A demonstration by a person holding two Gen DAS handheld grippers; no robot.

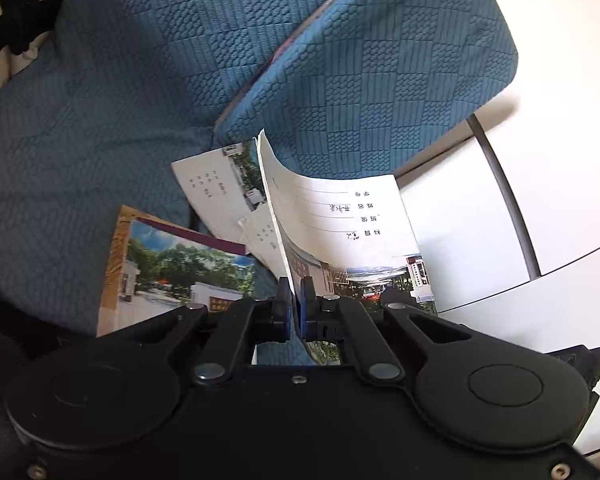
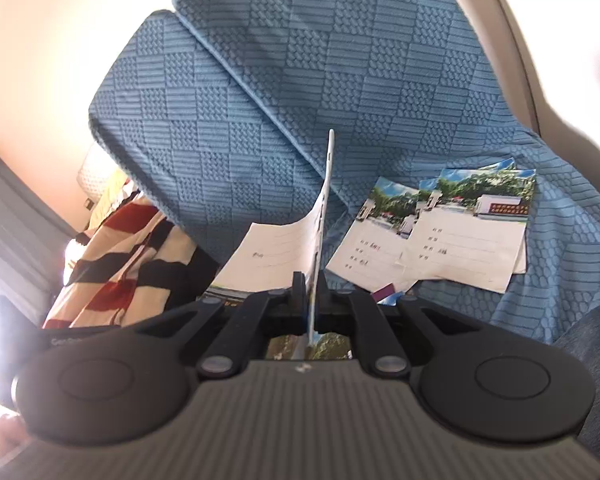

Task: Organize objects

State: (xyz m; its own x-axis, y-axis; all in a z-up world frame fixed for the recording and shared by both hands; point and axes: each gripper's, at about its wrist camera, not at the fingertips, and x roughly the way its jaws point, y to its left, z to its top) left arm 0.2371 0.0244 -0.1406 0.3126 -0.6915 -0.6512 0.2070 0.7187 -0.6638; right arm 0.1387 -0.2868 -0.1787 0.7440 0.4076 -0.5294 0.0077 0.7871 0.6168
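Note:
My left gripper (image 1: 297, 288) is shut on a thin white notebook (image 1: 340, 216) with a school photo on its cover; it curls upward over the blue sofa seat. More notebooks lie on the seat: one with a photo cover (image 1: 172, 276) at the left and a white one (image 1: 220, 184) behind. My right gripper (image 2: 311, 284) is shut on another thin white notebook (image 2: 284, 252), held on edge above the seat. Two notebooks (image 2: 444, 240) lie overlapped on the seat to its right.
Blue quilted sofa cushions (image 1: 380, 60) stand behind the notebooks. A striped red, black and cream cloth (image 2: 120, 248) lies at the left in the right wrist view. A white table (image 1: 540, 300) with a dark leg stands to the right of the sofa.

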